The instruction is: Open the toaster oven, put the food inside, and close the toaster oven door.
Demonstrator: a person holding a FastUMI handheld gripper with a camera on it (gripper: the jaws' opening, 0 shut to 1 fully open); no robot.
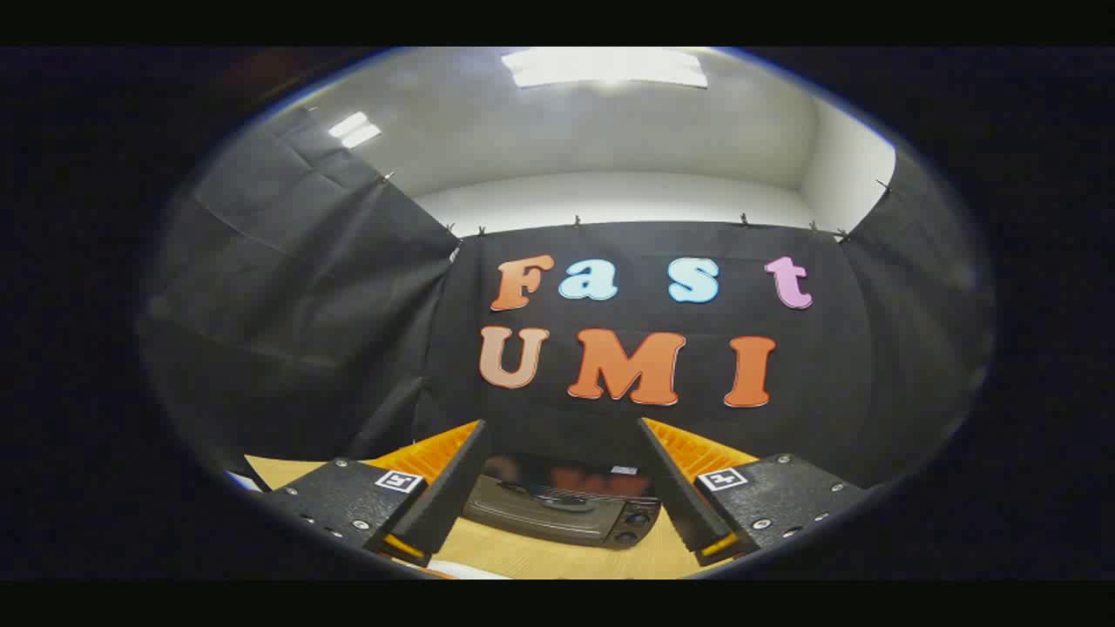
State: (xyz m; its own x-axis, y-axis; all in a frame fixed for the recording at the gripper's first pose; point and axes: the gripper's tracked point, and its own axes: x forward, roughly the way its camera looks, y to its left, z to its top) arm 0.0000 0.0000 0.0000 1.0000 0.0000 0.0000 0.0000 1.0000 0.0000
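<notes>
A dark toaster oven [562,509] sits on the wooden table [523,557], beyond my fingers and framed in the gap between them. Its glass door looks shut, with a handle across the front and two knobs [636,527] at its right side. My gripper [562,488] is held well above and short of the oven, its fingers [449,488] spread wide apart with nothing between them. The food is hidden from me.
Black cloth walls close in the booth behind the oven and on both sides. A white ceiling with bright lamps [605,68] spans overhead. Something pale [462,570] lies on the table near my left finger, too cut off to identify.
</notes>
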